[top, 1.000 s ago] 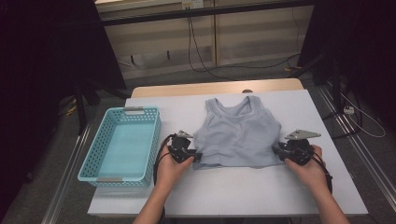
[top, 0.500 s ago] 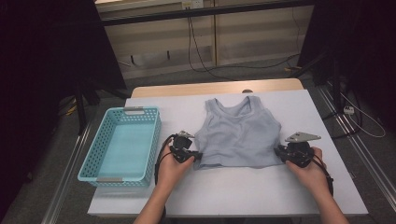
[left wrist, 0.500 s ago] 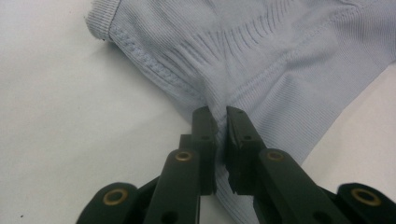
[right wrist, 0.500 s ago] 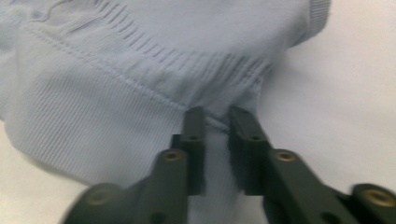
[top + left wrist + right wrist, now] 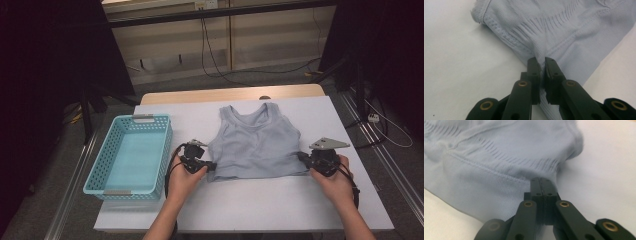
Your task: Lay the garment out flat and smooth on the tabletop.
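Currently the tank top point(image 5: 260, 145) lies flat on the white table point(image 5: 250, 205), neckline away from the person, hem nearest. Its lower corners are each pinched: the left gripper point(image 5: 542, 65) has just closed on the fabric at the hem's left corner, and the right gripper point(image 5: 540, 182) has just clamped the right corner, jaws nearly together with cloth between them. For a clean fold, raise both corners together at equal height, keep the hem taut between the grippers, and carry it toward the neckline without dragging. A blue basket point(image 5: 131, 152) stands to the left, well apart from the garment
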`<state>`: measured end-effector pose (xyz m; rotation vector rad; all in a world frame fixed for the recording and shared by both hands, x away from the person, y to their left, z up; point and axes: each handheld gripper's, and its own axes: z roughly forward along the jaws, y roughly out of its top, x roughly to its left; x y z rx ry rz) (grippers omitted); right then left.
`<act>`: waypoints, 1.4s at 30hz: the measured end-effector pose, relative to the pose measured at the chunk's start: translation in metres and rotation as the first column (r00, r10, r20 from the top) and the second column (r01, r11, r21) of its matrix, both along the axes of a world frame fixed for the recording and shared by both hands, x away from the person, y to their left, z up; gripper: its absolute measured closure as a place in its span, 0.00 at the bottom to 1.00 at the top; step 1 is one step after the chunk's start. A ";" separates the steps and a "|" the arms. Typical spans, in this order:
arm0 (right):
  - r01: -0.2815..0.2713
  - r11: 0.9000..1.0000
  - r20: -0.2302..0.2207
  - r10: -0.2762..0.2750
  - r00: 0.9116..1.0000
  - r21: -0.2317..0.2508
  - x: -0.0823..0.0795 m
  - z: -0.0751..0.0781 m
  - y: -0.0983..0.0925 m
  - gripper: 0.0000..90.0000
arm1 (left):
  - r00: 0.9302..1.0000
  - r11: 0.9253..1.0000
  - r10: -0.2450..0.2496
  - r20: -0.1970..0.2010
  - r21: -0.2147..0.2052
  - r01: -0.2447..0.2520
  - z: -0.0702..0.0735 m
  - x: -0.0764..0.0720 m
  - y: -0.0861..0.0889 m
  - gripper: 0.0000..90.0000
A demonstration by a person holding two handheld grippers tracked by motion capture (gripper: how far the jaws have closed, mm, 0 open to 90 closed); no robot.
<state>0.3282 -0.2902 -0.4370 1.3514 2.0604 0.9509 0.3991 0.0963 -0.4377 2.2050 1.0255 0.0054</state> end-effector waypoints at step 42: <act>0.063 0.998 -0.025 -0.063 0.998 -0.005 -0.007 -0.007 -0.018 0.62 | 0.999 0.999 0.004 0.051 -0.040 -0.002 0.003 -0.005 -0.001 0.65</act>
